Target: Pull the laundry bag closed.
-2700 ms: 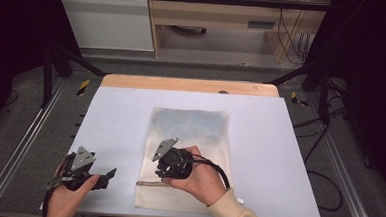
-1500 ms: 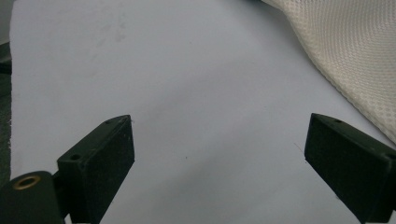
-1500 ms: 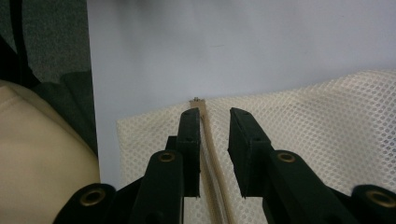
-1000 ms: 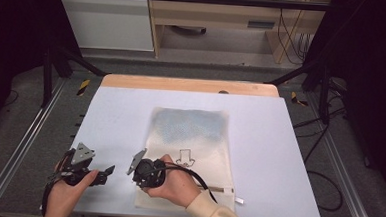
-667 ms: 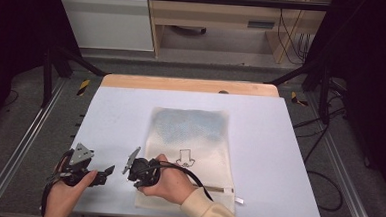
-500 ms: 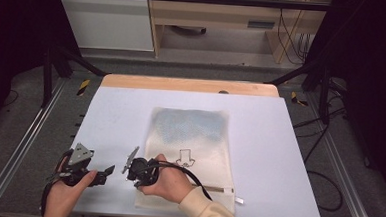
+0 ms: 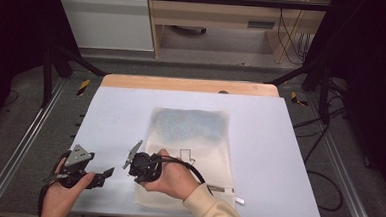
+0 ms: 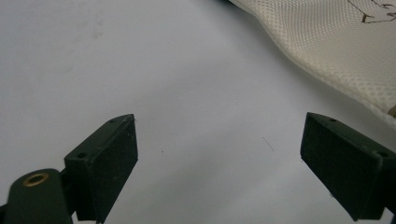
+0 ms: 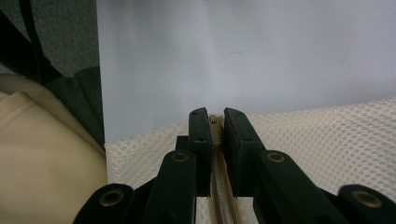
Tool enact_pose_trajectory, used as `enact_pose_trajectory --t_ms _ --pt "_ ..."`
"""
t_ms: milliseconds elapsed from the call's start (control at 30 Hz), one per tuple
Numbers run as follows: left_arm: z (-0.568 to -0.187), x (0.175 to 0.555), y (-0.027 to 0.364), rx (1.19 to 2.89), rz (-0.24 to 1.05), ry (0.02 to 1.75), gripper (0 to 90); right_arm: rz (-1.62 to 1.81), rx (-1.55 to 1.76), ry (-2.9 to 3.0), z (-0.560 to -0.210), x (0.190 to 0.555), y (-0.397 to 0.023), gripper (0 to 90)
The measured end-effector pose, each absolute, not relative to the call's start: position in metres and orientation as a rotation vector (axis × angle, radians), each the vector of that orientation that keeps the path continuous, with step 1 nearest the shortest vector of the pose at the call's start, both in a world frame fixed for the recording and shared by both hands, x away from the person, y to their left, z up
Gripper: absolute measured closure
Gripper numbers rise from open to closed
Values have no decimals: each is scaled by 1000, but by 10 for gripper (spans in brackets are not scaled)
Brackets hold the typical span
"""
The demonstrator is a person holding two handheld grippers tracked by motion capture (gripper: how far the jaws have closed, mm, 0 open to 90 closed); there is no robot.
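the left gripper (image 7: 108, 173) rests at seven o'clock on the table (image 7: 288, 158), jaws wide apart and holding nothing, likely waiting to help. at six o'clock the right gripper (image 9: 215, 122) has just closed onto the zipper (image 9: 217, 186) at the mesh bag's (image 7: 199, 139) near-left corner, apparently to slide it.

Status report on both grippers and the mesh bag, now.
Right gripper shut on the zipper at the mesh bag's near left corner. Left gripper open over bare table, beside the bag. Nothing in the way.

Right gripper (image 9: 212, 122) fingers newly clamped on zipper (image 9: 215, 123)
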State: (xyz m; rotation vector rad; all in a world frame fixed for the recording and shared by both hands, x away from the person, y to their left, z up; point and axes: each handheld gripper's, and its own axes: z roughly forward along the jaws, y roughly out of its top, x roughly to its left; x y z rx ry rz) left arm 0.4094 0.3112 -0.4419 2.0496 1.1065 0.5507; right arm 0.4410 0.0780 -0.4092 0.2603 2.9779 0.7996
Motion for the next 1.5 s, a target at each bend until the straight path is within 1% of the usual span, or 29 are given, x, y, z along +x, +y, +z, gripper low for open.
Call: enact_pose_trajectory --t_ms 333,367,400,500,700,733,767,867,1167,1233,1500 --pt "-436 397 311 2017 528 1066 106 839 233 2975 -403 443 73 821" --pt "-436 395 309 2025 511 1064 135 848 244 2973 -402 444 72 821" --pt "-436 395 309 2025 511 1064 136 848 244 2973 -402 444 72 821" --pt "-438 392 305 2013 447 1055 135 847 230 2973 -402 444 71 821" --pt "-437 389 295 2025 383 1013 118 845 220 2982 -406 446 70 821" --pt "-438 388 294 2018 361 1007 118 849 224 2986 -408 447 70 821" --pt "-440 389 291 1998 303 1001 118 854 219 2986 -409 448 70 821" --pt "-443 388 285 2001 271 1002 119 861 220 2983 -410 447 70 821" --pt "-444 385 264 2021 251 956 124 858 217 2980 -410 445 70 821" --pt "-446 385 259 2019 225 948 160 854 212 2979 -410 445 70 821" --pt "-449 388 244 2034 218 935 168 854 208 2969 -408 444 70 821"
